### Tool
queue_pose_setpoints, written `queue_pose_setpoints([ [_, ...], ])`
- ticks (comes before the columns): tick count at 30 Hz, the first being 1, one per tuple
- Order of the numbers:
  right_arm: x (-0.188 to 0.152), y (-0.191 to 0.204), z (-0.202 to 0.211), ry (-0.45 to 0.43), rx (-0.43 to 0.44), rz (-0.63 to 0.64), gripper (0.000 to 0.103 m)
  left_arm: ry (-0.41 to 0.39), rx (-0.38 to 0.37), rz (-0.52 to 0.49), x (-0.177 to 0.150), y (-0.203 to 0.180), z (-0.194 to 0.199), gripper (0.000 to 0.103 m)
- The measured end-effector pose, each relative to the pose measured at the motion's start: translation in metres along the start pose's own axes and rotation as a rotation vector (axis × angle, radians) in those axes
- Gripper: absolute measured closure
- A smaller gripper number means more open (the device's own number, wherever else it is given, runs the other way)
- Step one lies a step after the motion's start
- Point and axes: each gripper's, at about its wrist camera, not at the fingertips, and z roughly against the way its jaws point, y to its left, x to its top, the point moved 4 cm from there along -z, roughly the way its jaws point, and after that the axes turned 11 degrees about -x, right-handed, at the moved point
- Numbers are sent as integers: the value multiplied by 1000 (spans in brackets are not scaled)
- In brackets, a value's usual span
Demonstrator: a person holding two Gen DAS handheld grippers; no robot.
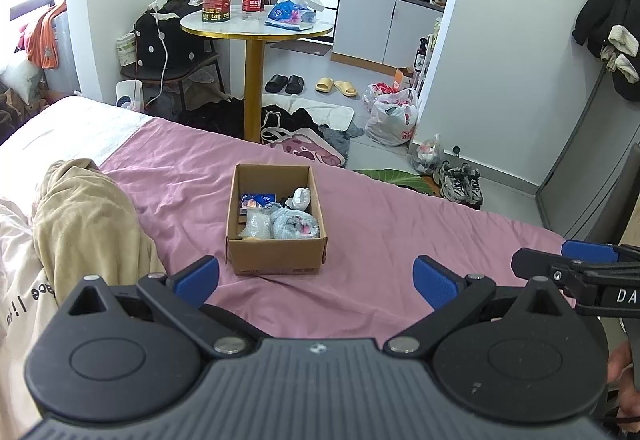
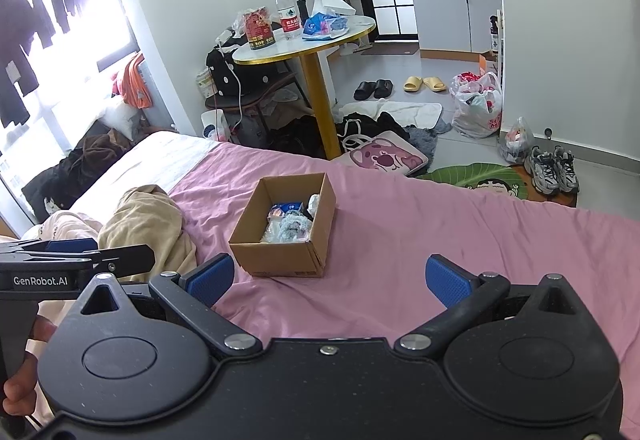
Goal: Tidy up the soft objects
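Left of the cardboard box (image 1: 276, 218): a crumpled beige garment (image 1: 86, 216) heaped on the bed (image 1: 400, 216), with a whitish printed cloth (image 1: 16, 280) nearer me at the far left edge. My left gripper (image 1: 316, 280) hangs just short of the box's near wall, jaws spread wide, nothing between the blue pads. The box sits mid-bed on the pink sheet, flaps open; inside it, a fuzzy light-blue soft item (image 1: 294, 224) toward the near right corner, a clear plastic pouch (image 1: 256, 226) left of that, a blue packet (image 1: 256, 200) at the back left, and a crumpled white piece (image 1: 301, 197) at the back right. Right of the box: bare sheet, then my right gripper (image 2: 328, 282), also wide open and empty, held level beside the left one. Beyond the box, past the bed edge, stands a round tabletop (image 1: 256, 26) with a bottle and bags, not part of this. Judgement: small soft things look already boxed, so the step in hand is between picks, both grippers free. Likely next target is the beige garment left of the box; that calls for swinging the left gripper over it, pinching a thick fold, with the right one helping to gather, since it looks too bulky for the box as it lies.
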Motion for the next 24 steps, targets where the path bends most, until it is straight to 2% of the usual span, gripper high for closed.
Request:
queue_pose_setpoints([
  [24,1,3,3,2,-3,-3,0,-1,3,-3,-1,-1,1,1],
])
